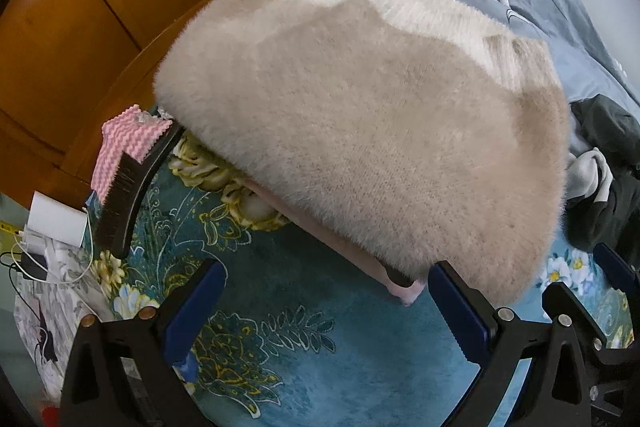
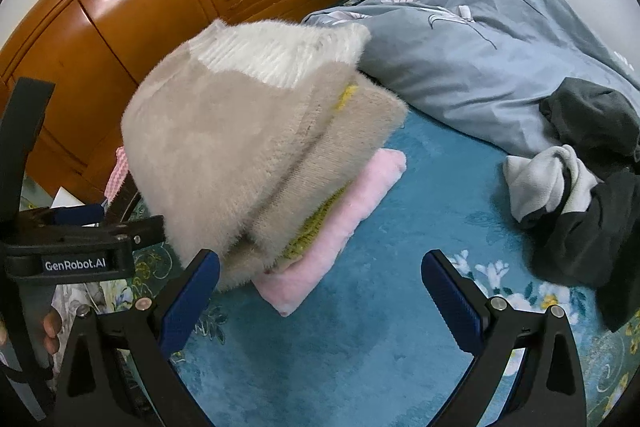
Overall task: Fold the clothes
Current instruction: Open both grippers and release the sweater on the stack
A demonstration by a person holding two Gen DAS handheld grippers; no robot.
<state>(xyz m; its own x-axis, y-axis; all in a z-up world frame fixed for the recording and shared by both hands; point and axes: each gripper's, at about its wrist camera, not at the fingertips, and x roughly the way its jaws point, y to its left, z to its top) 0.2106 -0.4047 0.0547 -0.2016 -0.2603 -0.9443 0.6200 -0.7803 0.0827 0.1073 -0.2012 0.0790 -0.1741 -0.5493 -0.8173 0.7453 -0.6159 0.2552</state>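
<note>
A folded beige fuzzy sweater (image 1: 360,131) with white ribbed trim lies on top of a stack on the teal floral bedspread (image 1: 304,339). Under it are a yellow-green knit (image 2: 316,227) and a folded pink garment (image 2: 340,227). My left gripper (image 1: 328,311) is open and empty at the stack's near edge, with its right finger beside the sweater's corner. My right gripper (image 2: 320,303) is open and empty in front of the pink garment's near end. The left gripper's body (image 2: 80,239) shows at the left of the right wrist view, held by a hand (image 2: 50,331).
A heap of dark grey and white clothes (image 2: 580,187) lies to the right. A grey-blue flowered duvet (image 2: 460,47) fills the back and the wooden headboard (image 2: 160,7) the left. A dark brush (image 1: 128,195), a pink-white cloth (image 1: 120,139) and a white box with cables (image 1: 56,219) are beside the stack.
</note>
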